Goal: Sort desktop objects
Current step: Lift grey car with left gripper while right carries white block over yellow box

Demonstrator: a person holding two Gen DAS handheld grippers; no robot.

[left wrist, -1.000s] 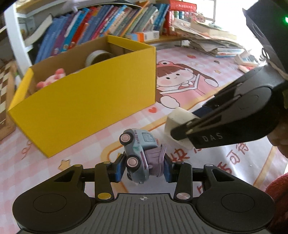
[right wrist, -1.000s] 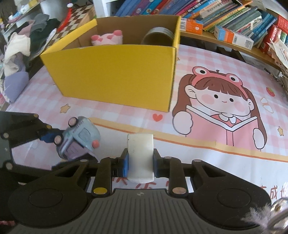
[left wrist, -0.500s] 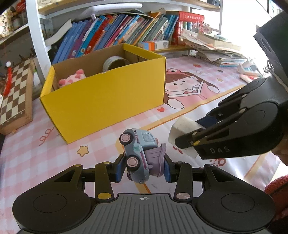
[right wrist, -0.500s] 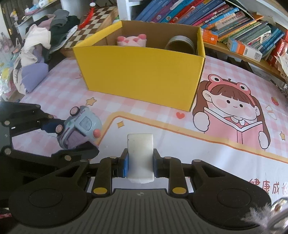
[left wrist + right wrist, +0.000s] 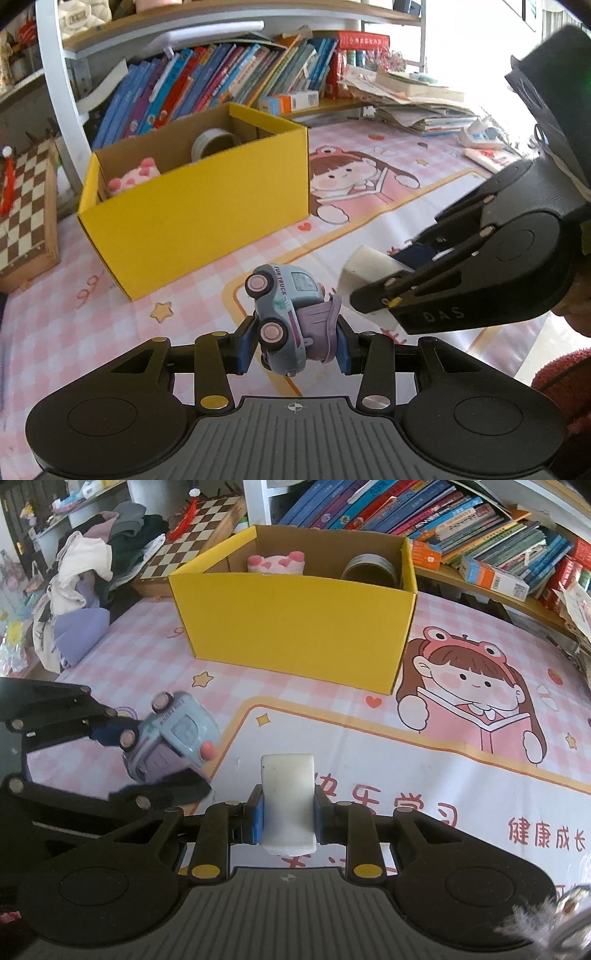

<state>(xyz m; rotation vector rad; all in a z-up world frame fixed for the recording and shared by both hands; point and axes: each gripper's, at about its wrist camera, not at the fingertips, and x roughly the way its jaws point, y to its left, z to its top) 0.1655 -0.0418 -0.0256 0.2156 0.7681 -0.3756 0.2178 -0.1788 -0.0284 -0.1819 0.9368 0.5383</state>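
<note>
"FUN TRUCK" on the toy car; "DAS" on the right gripper; mat perhaps reads "健康成长".

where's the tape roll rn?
The tape roll sits inside the yellow box, at its right end in the right wrist view, beside the pink plush; the left wrist view also shows it there.

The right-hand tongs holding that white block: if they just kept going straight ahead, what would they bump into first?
Probably the yellow box. The right tongs, shut on the white block, point at its front wall across bare pink mat, though depth is hard to judge.
</note>
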